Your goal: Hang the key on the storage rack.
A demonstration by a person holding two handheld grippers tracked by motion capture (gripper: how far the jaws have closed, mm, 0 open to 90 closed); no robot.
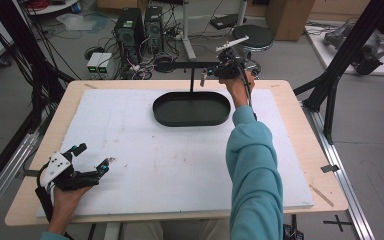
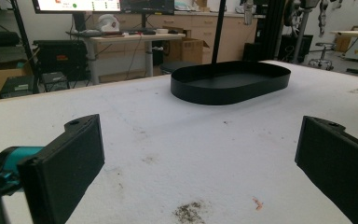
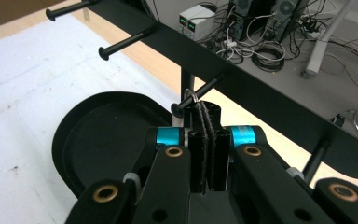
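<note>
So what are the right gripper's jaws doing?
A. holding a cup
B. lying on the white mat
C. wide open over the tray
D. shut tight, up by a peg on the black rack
D: in the right gripper view the right gripper has its two jaws pressed together, with a small metal ring at their tips by a peg of the rack, above the tray.

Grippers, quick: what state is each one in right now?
Left gripper: open, nothing between its fingers.
Right gripper: closed at a peg of the rack, a small metal ring at its fingertips; whether gripped cannot be told.
</note>
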